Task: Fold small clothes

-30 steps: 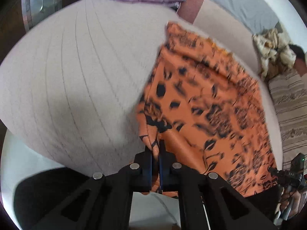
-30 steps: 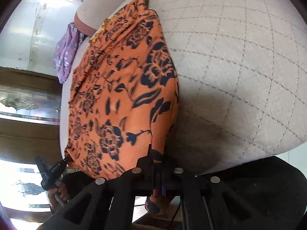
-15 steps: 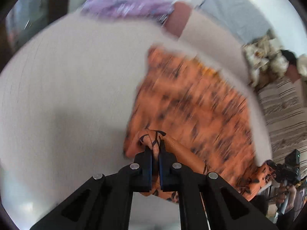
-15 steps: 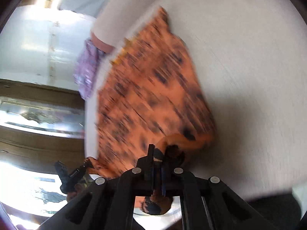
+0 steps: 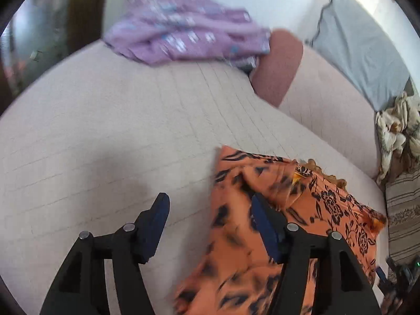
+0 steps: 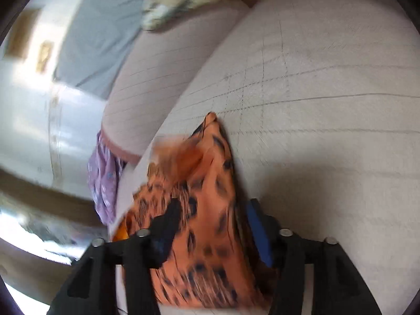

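Observation:
An orange garment with black floral print (image 5: 275, 223) lies folded on the beige quilted cushion (image 5: 118, 131). My left gripper (image 5: 208, 210) is open, its right finger over the garment's left edge and its left finger over bare cushion. In the right wrist view the same garment (image 6: 199, 210) lies between the fingers of my right gripper (image 6: 212, 210), which is open above its near end. Neither gripper holds the cloth.
A purple patterned garment (image 5: 183, 36) lies at the cushion's far edge, also in the right wrist view (image 6: 105, 183). A reddish bolster (image 5: 278, 65), a grey pillow (image 5: 362, 47) and a crumpled cream cloth (image 5: 396, 131) sit behind. A striped cushion (image 5: 401, 210) is at right.
Both grippers carried the garment's near edge forward over itself, then opened and let go. The garment now lies folded and shorter.

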Tool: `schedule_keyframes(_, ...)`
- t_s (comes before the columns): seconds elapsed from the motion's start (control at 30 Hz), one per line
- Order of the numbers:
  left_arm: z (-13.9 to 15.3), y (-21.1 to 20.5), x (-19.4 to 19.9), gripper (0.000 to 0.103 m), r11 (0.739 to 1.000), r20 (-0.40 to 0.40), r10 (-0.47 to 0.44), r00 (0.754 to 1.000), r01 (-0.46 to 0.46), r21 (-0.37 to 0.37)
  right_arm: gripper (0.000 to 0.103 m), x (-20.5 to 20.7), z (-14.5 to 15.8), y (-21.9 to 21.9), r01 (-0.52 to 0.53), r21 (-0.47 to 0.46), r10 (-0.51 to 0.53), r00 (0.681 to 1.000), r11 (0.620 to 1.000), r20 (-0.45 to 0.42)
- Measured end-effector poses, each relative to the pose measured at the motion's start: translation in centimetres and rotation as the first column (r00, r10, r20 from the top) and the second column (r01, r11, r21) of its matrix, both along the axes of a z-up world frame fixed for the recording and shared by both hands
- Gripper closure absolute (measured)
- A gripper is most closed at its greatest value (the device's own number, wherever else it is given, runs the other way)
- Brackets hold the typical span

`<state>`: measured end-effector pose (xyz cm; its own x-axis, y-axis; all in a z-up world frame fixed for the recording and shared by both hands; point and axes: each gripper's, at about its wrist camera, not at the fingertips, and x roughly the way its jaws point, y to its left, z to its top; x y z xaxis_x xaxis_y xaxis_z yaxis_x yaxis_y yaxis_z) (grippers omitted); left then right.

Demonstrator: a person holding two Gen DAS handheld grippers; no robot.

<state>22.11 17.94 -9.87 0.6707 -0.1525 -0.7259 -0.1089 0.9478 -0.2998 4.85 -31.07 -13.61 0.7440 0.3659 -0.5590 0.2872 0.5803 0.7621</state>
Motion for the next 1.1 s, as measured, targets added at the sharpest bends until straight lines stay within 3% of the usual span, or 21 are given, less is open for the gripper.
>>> schedule_keyframes(0.1, 0.0, 1.0, -4.9, 0.037, 0.999, 0.015, -0.011, 1.0, 0.012, -0.04, 0.038, -5.5, 0.2, 1.9, -0.014, 0.007, 0.013, 1.0, 1.0, 0.022)
schedule_keyframes(0.17, -1.2, 0.5, -8.1, 0.035, 0.993, 0.003, -0.031, 1.0, 0.031, -0.11, 0.038, -8.0, -0.3, 3.7, -0.07, 0.03, 0.069, 0.998, 0.997, 0.008)
schedule_keyframes(0.27, -3.5, -1.5, -10.2, 0.032, 0.985, -0.055, -0.069, 0.996, 0.059, -0.162, 0.036, -9.1, -2.3, 6.5, -0.091, 0.095, 0.096, 0.994, 0.991, -0.049)
schedule_keyframes(0.37, -5.6, -3.5, -9.3, 0.032, 0.984, -0.111, -0.085, 0.99, 0.066, -0.165, 0.036, -7.4, -3.7, 7.8, -0.073, 0.149, 0.083, 0.995, 0.986, -0.06)
schedule_keyframes(0.47, -5.6, -3.9, -7.6, 0.032, 0.986, -0.084, -0.033, 0.996, 0.019, -0.165, 0.036, -5.7, -3.9, 8.2, 0.01, 0.169, 0.001, 0.998, 0.986, -0.062)
schedule_keyframes(0.6, -5.8, -3.7, -5.1, 0.03, 0.977, -0.118, 0.011, 0.993, -0.035, -0.212, 0.034, -3.9, -4.8, 7.9, 0.135, 0.243, -0.115, 0.989, 0.961, -0.093)
schedule_keyframes(0.63, -5.9, -3.7, -4.7, 0.034, 0.975, -0.118, 0.02, 0.993, -0.045, -0.217, 0.034, -3.7, -4.8, 7.6, 0.152, 0.252, -0.132, 0.987, 0.956, -0.095)
schedule_keyframes(0.67, -5.9, -3.6, -4.2, 0.061, 0.977, -0.13, 0.04, 0.991, -0.067, -0.204, 0.034, -3.3, -4.9, 7.5, 0.175, 0.259, -0.154, 0.983, 0.95, -0.098)
schedule_keyframes(0.7, -6.1, -3.5, -3.9, 0.084, 0.979, -0.161, 0.05, 0.986, -0.08, -0.187, 0.037, -2.9, -4.9, 7.5, 0.19, 0.26, -0.169, 0.981, 0.947, -0.1)
schedule_keyframes(0.73, -6.3, -3.3, -4.1, 0.084, 0.975, -0.184, 0.044, 0.982, -0.083, -0.208, 0.047, -2.6, -4.7, 7.1, 0.192, 0.255, -0.172, 0.98, 0.948, -0.098)
schedule_keyframes(0.77, -6.2, -3.2, -3.8, 0.086, 0.973, -0.192, 0.049, 0.98, -0.09, -0.214, 0.081, -1.9, -4.6, 7.2, 0.181, 0.221, -0.16, 0.981, 0.958, -0.109)
schedule_keyframes(0.8, -6.0, -3.4, -3.6, 0.087, 0.975, -0.193, 0.045, 0.98, -0.085, -0.204, 0.086, -1.2, -4.9, 7.3, 0.172, 0.215, -0.147, 0.981, 0.961, -0.126)
schedule_keyframes(0.9, -3.5, -4.2, -3.8, 0.089, 0.987, -0.137, 0.024, 0.99, -0.045, -0.151, 0.09, -0.1, -3.7, 7.2, 0.14, 0.192, -0.12, 0.986, 0.971, -0.114)
schedule_keyframes(1.0, 0.4, -4.4, -5.3, 0.092, 0.991, -0.041, 0.018, 0.999, -0.023, -0.129, 0.092, -0.1, 0.0, 7.1, 0.103, 0.145, -0.097, 0.994, 0.984, -0.046)
schedule_keyframes(1.1, 4.6, -4.4, -7.9, 0.094, 0.991, 0.06, 0.012, 0.998, -0.004, -0.133, 0.094, -1.0, 5.5, 7.3, 0.079, 0.078, -0.084, 0.995, 0.994, 0.053)
